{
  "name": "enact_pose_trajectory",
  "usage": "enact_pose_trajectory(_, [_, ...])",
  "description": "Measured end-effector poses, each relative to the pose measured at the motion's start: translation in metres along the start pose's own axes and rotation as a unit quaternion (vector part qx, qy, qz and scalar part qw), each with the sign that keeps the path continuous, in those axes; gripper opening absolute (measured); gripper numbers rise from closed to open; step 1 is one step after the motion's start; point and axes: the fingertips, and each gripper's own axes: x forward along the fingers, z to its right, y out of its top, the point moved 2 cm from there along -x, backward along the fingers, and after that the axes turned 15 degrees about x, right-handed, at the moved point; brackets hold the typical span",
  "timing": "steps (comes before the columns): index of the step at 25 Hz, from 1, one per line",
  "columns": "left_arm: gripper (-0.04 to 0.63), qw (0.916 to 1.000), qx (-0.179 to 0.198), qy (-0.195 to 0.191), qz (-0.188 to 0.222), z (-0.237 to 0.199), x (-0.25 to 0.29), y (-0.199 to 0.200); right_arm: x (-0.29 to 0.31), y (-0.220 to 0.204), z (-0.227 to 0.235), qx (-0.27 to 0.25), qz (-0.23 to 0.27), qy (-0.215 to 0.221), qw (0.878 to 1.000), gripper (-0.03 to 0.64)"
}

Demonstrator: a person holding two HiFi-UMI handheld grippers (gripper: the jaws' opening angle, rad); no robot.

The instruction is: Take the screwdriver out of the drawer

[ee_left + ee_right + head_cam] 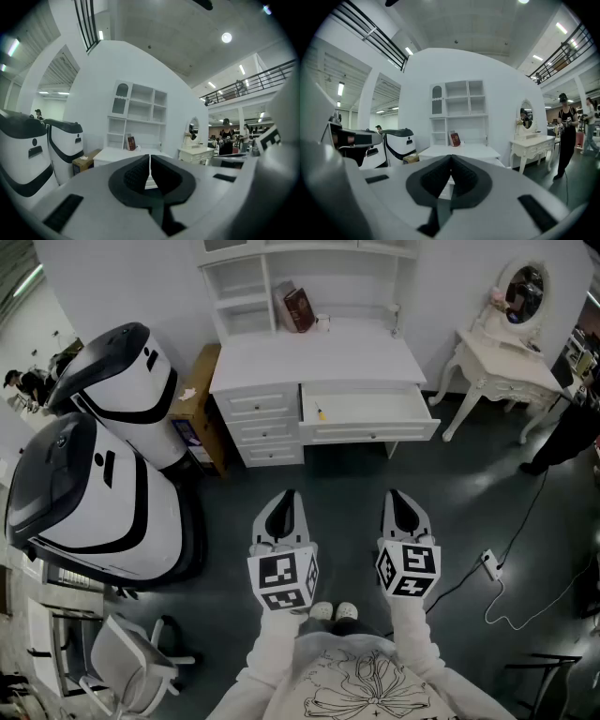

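Note:
A white desk (319,357) stands ahead, its wide right-hand drawer (367,413) pulled out. A small yellow-handled screwdriver (321,412) lies at the drawer's left end. My left gripper (286,495) and right gripper (398,493) hover side by side over the dark floor, well short of the desk, both pointing at it. Each is shut with nothing between its jaws. In the left gripper view the left gripper (149,164) has its pads pressed together, and the desk (123,153) shows beyond. The right gripper (451,166) likewise shows its pads touching.
Two big white-and-black machines (98,456) stand at the left, beside a cardboard box (197,395). A white dressing table (511,357) with an oval mirror is at the right. A power strip and cable (490,566) lie on the floor. A red book (298,308) leans on the desk's shelf.

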Motion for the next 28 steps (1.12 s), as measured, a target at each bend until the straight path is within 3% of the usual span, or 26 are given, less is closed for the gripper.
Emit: enact_pose_trajectory(28, [0.012,0.9999,-0.003,-0.01,-0.012,-0.024,0.03,-0.018,0.039,-0.015,-0.007,0.02,-0.008,-0.012,1.0,0.003])
